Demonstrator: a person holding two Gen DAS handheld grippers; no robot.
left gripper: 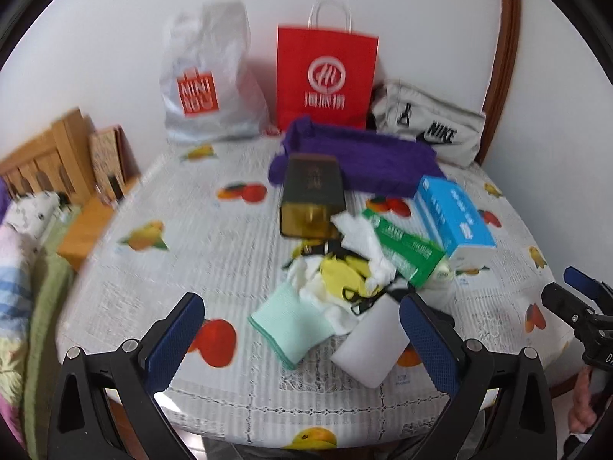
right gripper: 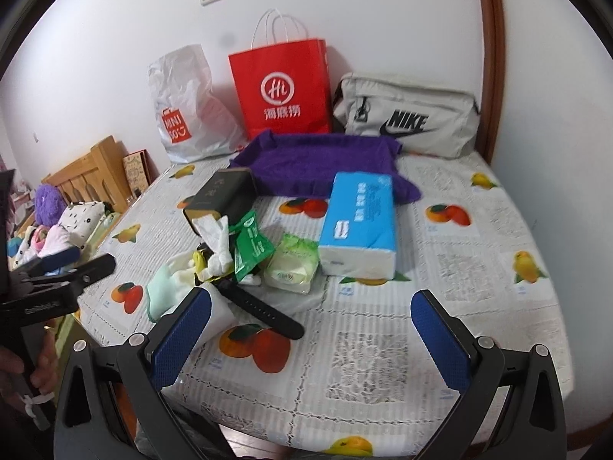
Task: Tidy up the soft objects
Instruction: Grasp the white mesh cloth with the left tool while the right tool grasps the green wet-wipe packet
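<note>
Fingers of left gripper (left gripper: 302, 345) and right gripper (right gripper: 310, 341) stood apart, empty; mint-green cloth (left gripper: 293, 320) lay beside the left jaws in the table's clutter; likely light, limp; pinch its free edge.

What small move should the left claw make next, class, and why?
Probably ease the left claw forward and down onto the mint-green cloth. The claw is open and holds nothing, and that cloth is the nearest soft thing, lying at the front edge of the pile just ahead of its blue fingers.
</note>
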